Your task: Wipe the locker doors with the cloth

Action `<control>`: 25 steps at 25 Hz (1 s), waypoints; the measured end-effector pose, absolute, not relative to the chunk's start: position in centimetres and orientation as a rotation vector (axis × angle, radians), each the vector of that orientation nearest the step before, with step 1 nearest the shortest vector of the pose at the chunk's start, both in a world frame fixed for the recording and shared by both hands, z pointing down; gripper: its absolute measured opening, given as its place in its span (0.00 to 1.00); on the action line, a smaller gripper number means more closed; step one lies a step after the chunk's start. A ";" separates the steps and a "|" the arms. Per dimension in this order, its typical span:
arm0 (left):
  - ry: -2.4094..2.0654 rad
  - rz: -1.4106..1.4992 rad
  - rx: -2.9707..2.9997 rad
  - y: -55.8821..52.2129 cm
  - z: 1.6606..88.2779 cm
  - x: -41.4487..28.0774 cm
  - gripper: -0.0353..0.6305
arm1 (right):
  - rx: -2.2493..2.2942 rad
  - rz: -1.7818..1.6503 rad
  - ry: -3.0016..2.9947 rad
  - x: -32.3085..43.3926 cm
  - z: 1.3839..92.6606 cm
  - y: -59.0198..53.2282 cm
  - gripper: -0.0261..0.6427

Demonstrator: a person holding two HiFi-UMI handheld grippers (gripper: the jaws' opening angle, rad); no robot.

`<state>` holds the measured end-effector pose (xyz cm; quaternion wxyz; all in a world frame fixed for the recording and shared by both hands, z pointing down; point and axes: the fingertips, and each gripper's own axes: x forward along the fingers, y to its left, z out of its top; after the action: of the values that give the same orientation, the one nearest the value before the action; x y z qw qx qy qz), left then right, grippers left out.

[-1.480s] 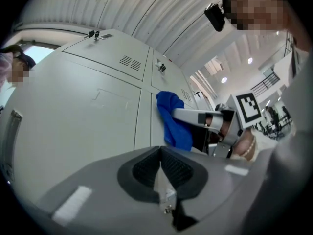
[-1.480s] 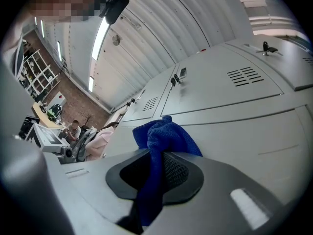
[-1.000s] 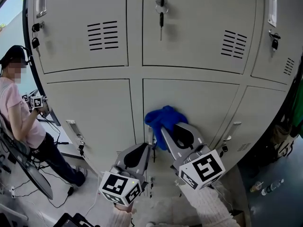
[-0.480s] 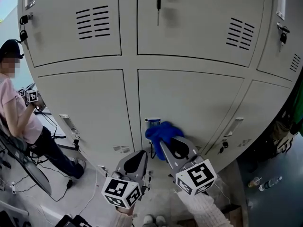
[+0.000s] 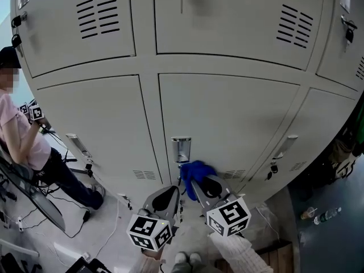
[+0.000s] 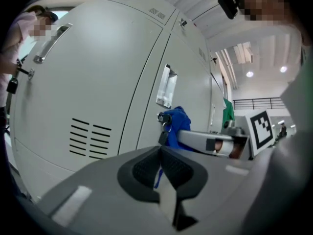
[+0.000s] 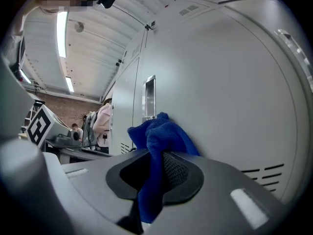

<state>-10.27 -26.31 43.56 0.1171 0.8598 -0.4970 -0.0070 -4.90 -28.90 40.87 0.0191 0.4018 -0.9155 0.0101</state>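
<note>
Your left gripper (image 5: 169, 193) hangs low with its jaws closed on nothing, just beside the right; your right gripper (image 5: 200, 182) is clamped on the blue cloth (image 5: 196, 171); the cloth now sits against the foot of the lower middle door (image 5: 227, 112), just below the handle recess (image 5: 181, 149). A second ago it was mid-panel, so the stroke has run downward; likely this strip is done, with the flanking doors and upper row (image 5: 227, 16) still to wipe.
</note>
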 end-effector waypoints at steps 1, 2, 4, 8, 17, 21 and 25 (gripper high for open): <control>-1.451 -0.016 2.513 -26.3 43.8 -10.2 0.06 | 1.246 0.048 -2.836 -4.9 41.4 -28.9 0.12; -1.446 -0.012 2.511 -26.2 44.1 -10.0 0.06 | 1.244 0.065 -2.831 -4.9 41.9 -29.0 0.12; -1.430 -0.003 2.512 -26.0 44.8 -9.5 0.06 | 1.235 0.094 -2.817 -4.9 42.8 -29.0 0.12; -1.397 0.029 2.517 -25.6 45.5 -8.7 0.06 | 1.221 0.121 -2.795 -4.9 43.9 -29.0 0.12; -1.408 -0.057 2.623 -25.8 40.8 -8.1 0.06 | 1.215 0.045 -2.819 -3.9 40.2 -28.2 0.12; -1.412 -0.149 2.713 -25.7 36.5 -7.2 0.06 | 1.270 -0.087 -2.882 -2.1 34.6 -27.4 0.12; -1.405 -0.229 2.816 -25.6 31.9 -6.0 0.06 | 1.289 -0.293 -2.936 -1.1 27.7 -26.3 0.12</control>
<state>-6.03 -25.64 31.92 -0.0068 0.8924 -0.4454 -0.0726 -1.08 -26.25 27.75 -0.0394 0.4001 -0.9111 -0.0908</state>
